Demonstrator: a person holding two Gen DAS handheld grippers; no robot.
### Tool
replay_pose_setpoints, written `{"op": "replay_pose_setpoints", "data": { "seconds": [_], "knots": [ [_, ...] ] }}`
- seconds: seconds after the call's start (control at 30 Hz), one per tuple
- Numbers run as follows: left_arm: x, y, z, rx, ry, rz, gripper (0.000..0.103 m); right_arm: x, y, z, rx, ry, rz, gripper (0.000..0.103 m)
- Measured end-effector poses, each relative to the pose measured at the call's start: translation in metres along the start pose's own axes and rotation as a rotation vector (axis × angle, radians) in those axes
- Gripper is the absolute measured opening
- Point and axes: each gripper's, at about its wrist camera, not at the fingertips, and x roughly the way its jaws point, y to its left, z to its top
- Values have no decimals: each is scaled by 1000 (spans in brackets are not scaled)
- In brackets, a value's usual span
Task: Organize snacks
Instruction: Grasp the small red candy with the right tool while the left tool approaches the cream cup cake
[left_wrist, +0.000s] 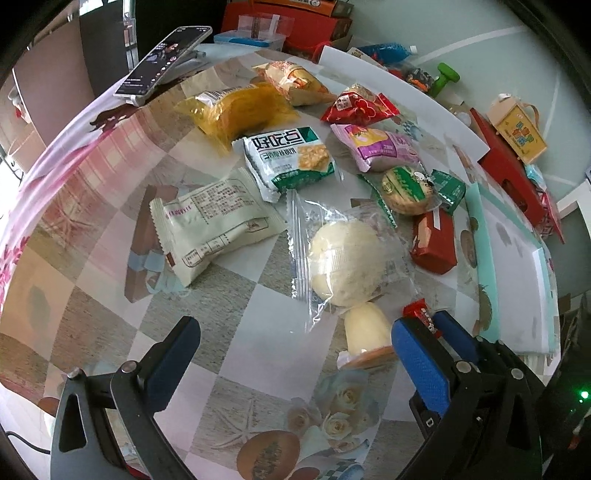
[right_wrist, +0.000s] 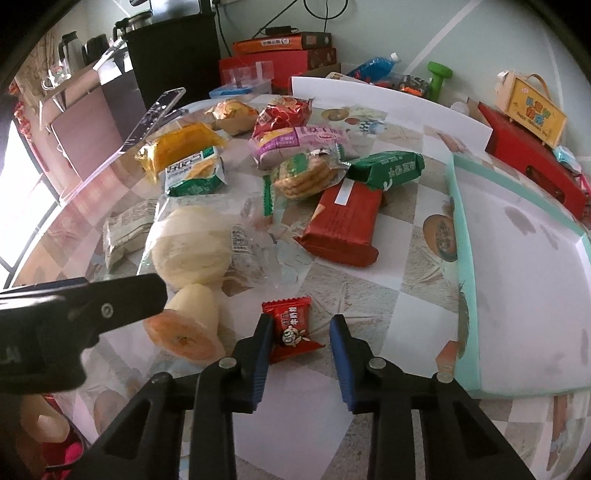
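Right tool (right_wrist: 301, 334) spread around small red candy (right_wrist: 291, 328) on tabletop (right_wrist: 388, 306), left tool (left_wrist: 291, 354) spread too, beside jelly cup (left_wrist: 367, 334)

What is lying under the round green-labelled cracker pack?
The cracker pack lies partly on the purple snack bag, and its wrapper end overlaps the dark green packet. What lies beneath its middle is covered.

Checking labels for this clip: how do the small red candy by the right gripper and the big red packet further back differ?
The small red candy is square with a cartoon face; the big red packet is a long, plain block with a white strip. The candy lies between the open right gripper fingers; the packet lies apart. Both are red, sealed and flat on the table.
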Motion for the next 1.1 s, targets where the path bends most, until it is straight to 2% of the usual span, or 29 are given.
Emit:
{"op": "replay_pose_setpoints", "data": {
  "seconds": [0.47,0.73,0.9,1.0,1.03,1.07,1.1],
  "knots": [
    [2,1,-1,-13,16,-13,103,2,1,-1,-9,0,-29,30],
    [9,-14,-4,2,69,-53,102,-1,-12,-4,42,6,-20,29],
    [20,-27,-5,-1,114,-76,86,-5,-15,-9,53,14,-26,29],
    [24,-38,-5,6,121,-83,82,-7,-19,-12,70,15,-29,29],
    [25,-40,-4,5,122,-86,78,-7,-21,-13,76,16,-31,29],
    [26,-43,-3,2,122,-87,70,-8,-22,-13,83,16,-31,29],
    [28,-47,-2,1,123,-89,67,-8,-23,-14,86,16,-32,29]
  ]
}}
